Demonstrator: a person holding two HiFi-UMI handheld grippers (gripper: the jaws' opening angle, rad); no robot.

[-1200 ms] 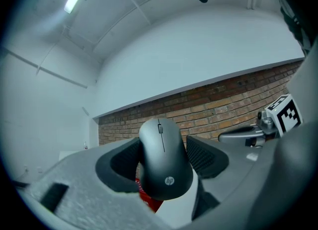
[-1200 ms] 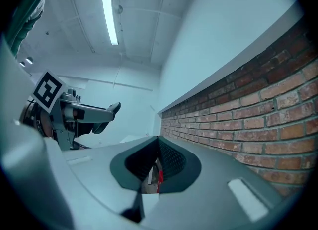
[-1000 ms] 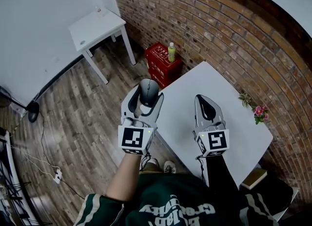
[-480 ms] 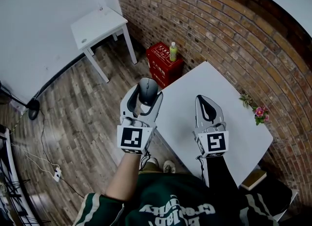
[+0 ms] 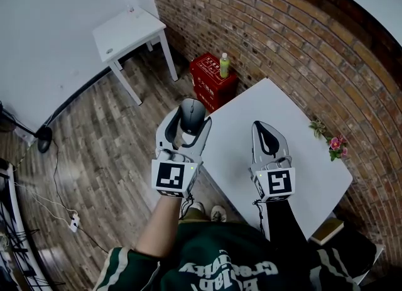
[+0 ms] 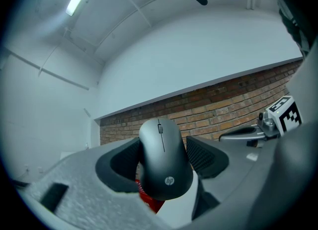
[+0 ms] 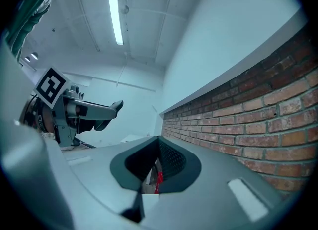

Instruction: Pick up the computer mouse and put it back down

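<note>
Left gripper (image 5: 188, 122), in the head view, pinches a dark grey, rounded plastic computer mouse (image 5: 191, 115) between its two jaws. It holds the mouse level in the air, just off the left edge of the square white table (image 5: 301, 139) and above the wooden plank floor (image 5: 107, 132). Right gripper (image 5: 266, 134) hovers over the table with its jaws pressed together on nothing. Farther off, a red plastic crate (image 5: 210, 79) carries white print too small to read, and a green bottle (image 5: 222, 65) stands on it. The lettering on the person's green shirt (image 5: 226, 264) is upside down and I cannot read it surely

In the left gripper view the ribbed dark pads (image 6: 201, 154) press on the mouse's two long sides about midway along, with the scroll wheel end pointing away. A round hp logo (image 6: 169, 180) reads plainly on the near, palm end. The mouse looks light and stiff, with a smooth matt shell that curves and narrows, so I judge it could slide out of a loose pinch. The flatter side walls, where it is gripped now, seem the right place to hold it. It should go down flat and gently, since a drop onto the floor might crack it

In the right gripper view the jaws meet with only a thin slit between them and nothing in it. The left gripper shows at the left, a red brick wall (image 7: 258, 105) at the right, and no writing can be read
</note>
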